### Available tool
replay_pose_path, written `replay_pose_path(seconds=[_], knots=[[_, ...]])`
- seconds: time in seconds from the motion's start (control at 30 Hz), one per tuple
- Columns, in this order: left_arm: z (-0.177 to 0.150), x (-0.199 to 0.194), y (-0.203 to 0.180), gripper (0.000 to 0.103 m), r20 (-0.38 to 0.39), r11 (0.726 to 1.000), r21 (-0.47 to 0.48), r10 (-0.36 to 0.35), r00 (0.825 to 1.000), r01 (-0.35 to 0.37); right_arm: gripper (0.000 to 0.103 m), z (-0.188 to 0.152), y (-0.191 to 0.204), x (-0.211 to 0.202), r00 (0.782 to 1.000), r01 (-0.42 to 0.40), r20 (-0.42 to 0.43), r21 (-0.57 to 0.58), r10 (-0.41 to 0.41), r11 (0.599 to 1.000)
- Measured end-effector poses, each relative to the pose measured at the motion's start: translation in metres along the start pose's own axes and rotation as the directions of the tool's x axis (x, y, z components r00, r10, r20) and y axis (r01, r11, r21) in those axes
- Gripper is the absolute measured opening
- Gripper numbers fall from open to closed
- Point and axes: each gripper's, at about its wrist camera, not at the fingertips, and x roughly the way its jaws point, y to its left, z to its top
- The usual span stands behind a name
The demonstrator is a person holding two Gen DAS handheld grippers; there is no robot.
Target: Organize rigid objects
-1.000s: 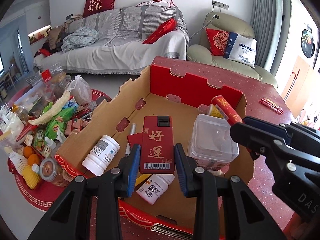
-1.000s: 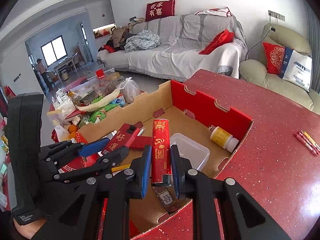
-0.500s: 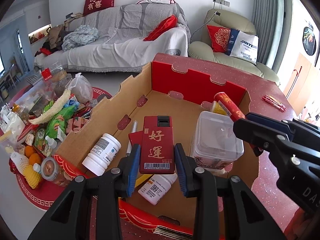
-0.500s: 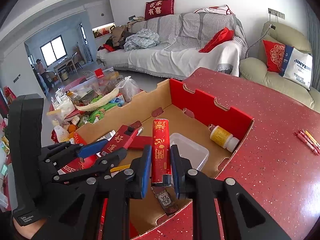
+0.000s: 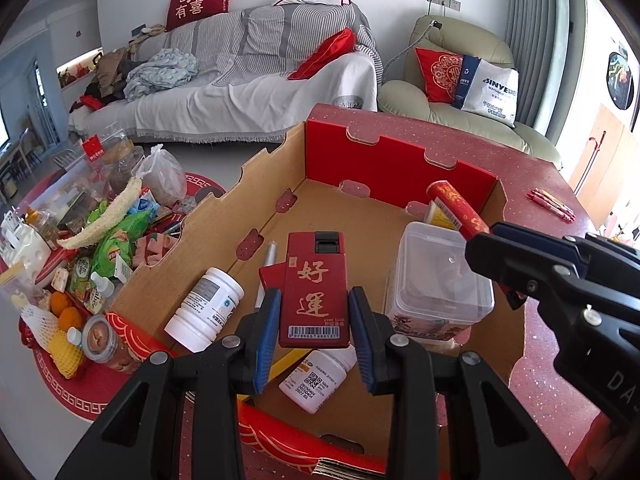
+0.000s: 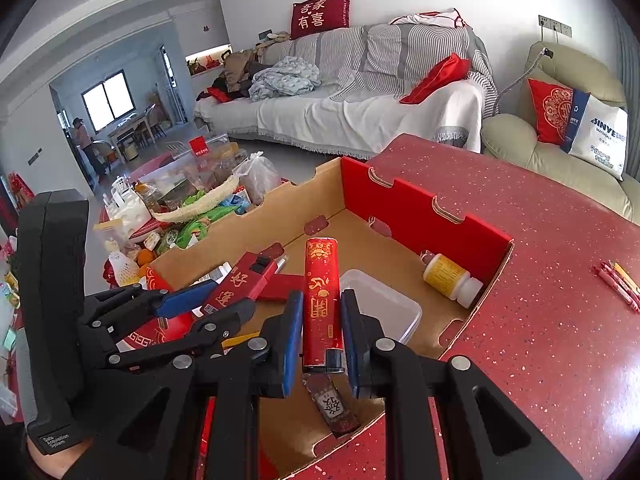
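Tongs of both hands are loaded above the open cardboard box with red walls (image 5: 400, 168). The left gripper (image 5: 314, 322) is clamped on a flat red case with gold characters (image 5: 316, 284), long axis pointing away along the fingers. The right gripper (image 6: 320, 332) is closed tight on a slim red lighter with gold print (image 6: 322, 300), also lengthwise. Each object already hangs over the box floor, so I judge the release goes straight down.
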Motion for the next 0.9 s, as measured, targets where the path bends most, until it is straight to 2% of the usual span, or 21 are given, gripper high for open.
replay_pose_path(seconds=[0.9], knots=[[0.0018, 0.0042, 0.0084, 0.037, -0.002, 1.0, 0.0, 0.008, 1.0, -0.008, 0.02, 0.0029, 0.0001, 0.0026, 1.0, 0.001, 0.0, -0.001, -0.001, 1.0]])
